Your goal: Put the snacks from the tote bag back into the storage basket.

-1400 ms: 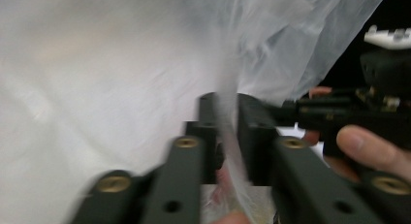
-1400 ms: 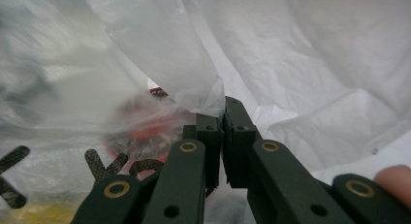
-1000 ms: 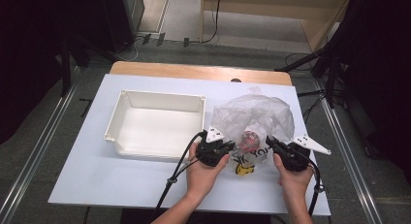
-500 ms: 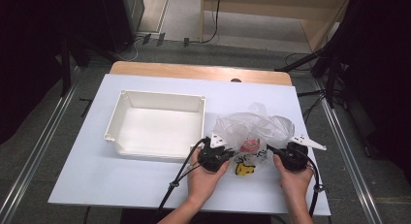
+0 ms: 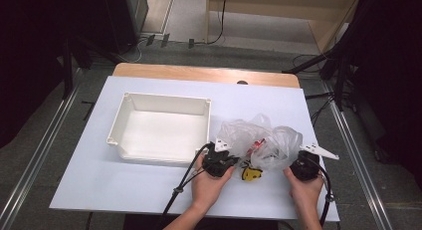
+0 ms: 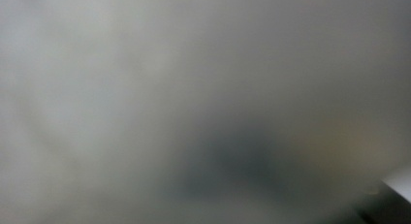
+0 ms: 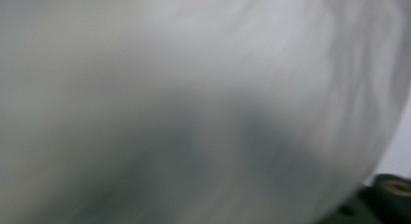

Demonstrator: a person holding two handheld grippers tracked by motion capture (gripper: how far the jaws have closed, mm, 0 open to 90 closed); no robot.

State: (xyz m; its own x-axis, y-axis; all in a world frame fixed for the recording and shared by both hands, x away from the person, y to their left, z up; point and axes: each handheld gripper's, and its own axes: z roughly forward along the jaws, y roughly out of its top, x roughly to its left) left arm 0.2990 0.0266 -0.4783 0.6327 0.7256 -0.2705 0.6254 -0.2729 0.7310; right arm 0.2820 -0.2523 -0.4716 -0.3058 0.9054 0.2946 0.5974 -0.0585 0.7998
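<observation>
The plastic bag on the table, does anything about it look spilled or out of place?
Yes. A small yellow item lies on the table just outside the crumpled clear plastic bag, near its front edge between the two grippers, while reddish contents remain inside.

The plastic bag (image 5: 259,143) is clear with a milky grey sheen, creased in pale streaks; through it something red (image 5: 257,143) shows at its middle. At the bag's six o'clock lies a yellow thing (image 5: 252,173) with dark markings. At its nine o'clock stands a plain white tray (image 5: 160,132). Both grippers are black: the left gripper (image 5: 217,160) and the right gripper (image 5: 304,165), which carries a pale grey plate. Black cables trail from them. The table (image 5: 99,175) is pale bluish white, with a light wood strip (image 5: 204,74) at twelve o'clock.
</observation>
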